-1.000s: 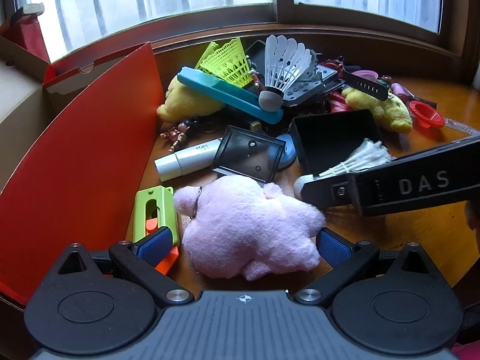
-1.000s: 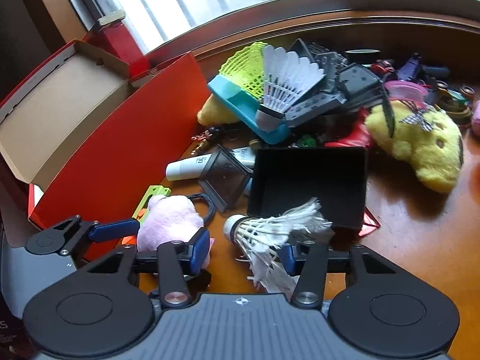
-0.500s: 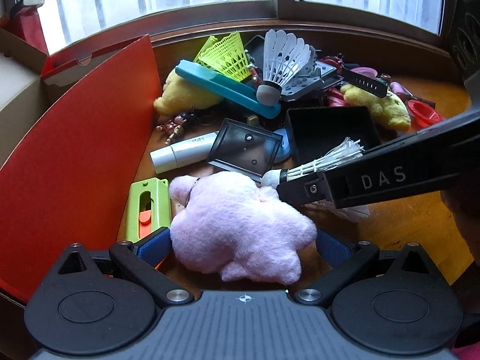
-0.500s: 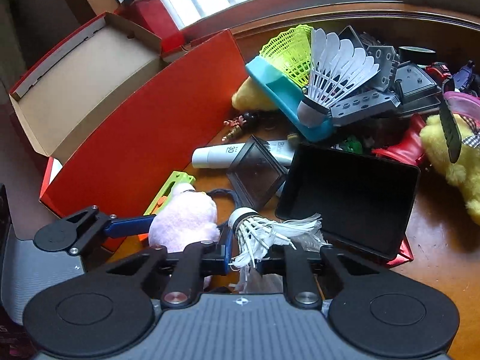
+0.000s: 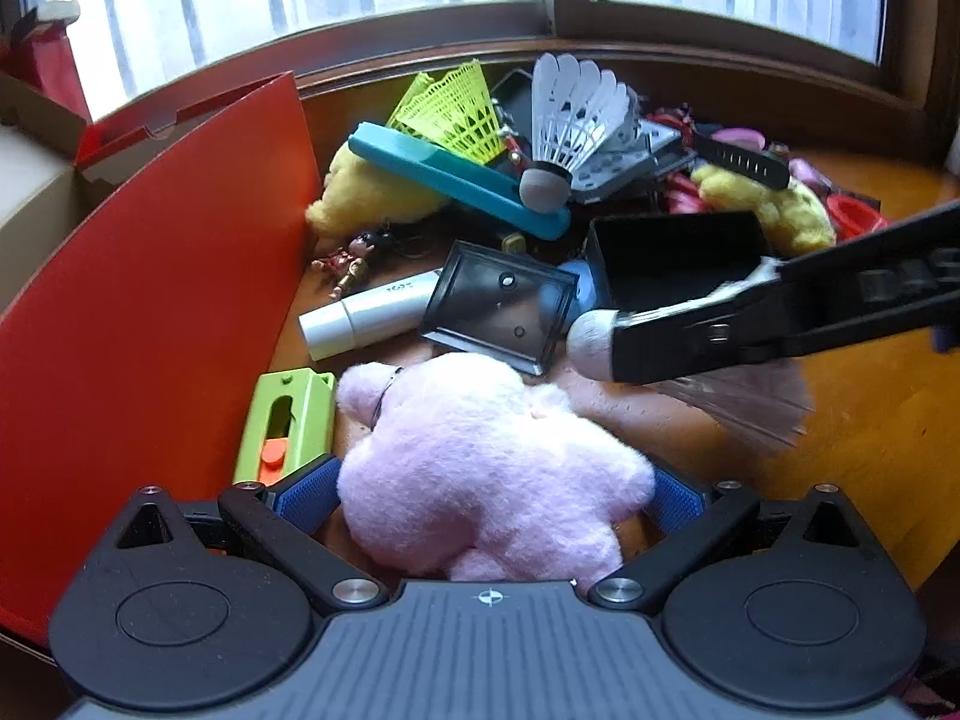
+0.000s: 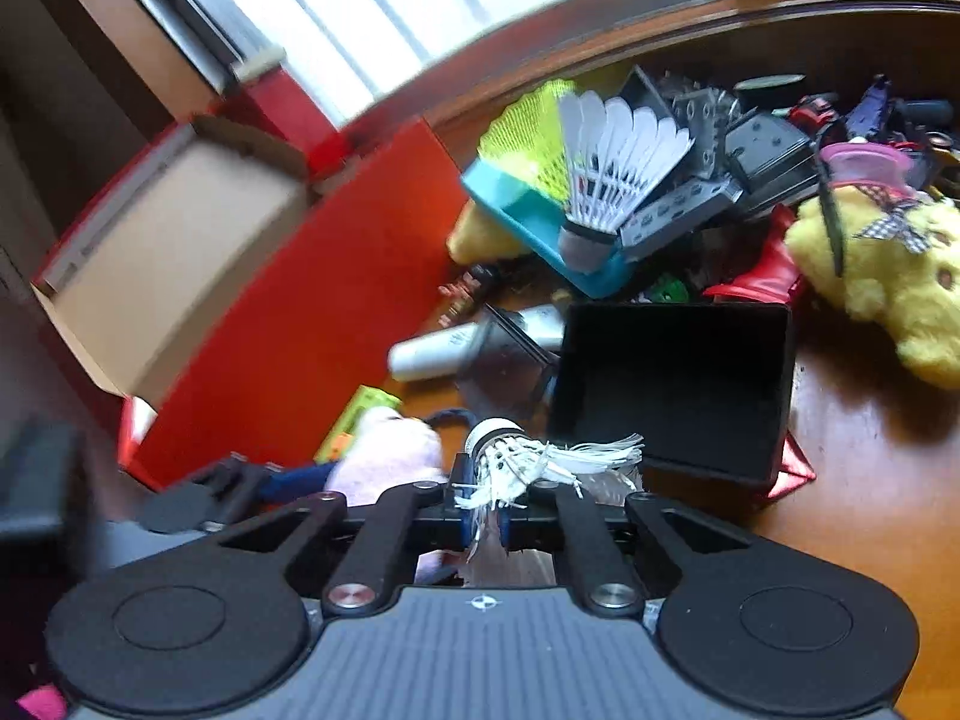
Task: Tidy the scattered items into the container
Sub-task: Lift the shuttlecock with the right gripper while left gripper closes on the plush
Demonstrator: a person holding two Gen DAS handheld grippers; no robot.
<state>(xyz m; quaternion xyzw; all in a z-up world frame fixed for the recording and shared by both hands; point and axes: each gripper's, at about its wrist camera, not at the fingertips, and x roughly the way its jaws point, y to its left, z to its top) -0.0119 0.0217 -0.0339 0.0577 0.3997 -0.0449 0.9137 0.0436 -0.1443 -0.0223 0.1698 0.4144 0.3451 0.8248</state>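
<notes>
Worn shuttlecock (image 6: 510, 456), its feathers frayed and splayed, sits pinched between the 2 blue pads of the right gripper (image 6: 483, 519), whose jaws have drawn nearly together on the feather skirt; the cork nose points toward the box side, just off the wooden table (image 6: 870, 480). From the left wrist view the same shuttlecock (image 5: 594, 345) pokes out of the right gripper's black finger. Just beside it lies the pink plush toy (image 5: 480, 474), sitting between the wide-spread pads of the left gripper (image 5: 489, 495); whether those pads press on the plush cannot be told. A green utility knife (image 5: 288, 423) lies against the plush on the box side. Beyond stand a black tray (image 6: 672, 390), a white tube (image 5: 372, 315) and a dark clear lid (image 5: 501, 306). Farther back, a clean white shuttlecock (image 6: 612, 180) rests on a teal case (image 5: 456, 180). The open red cardboard box (image 6: 180, 252) stands at the left.
</notes>
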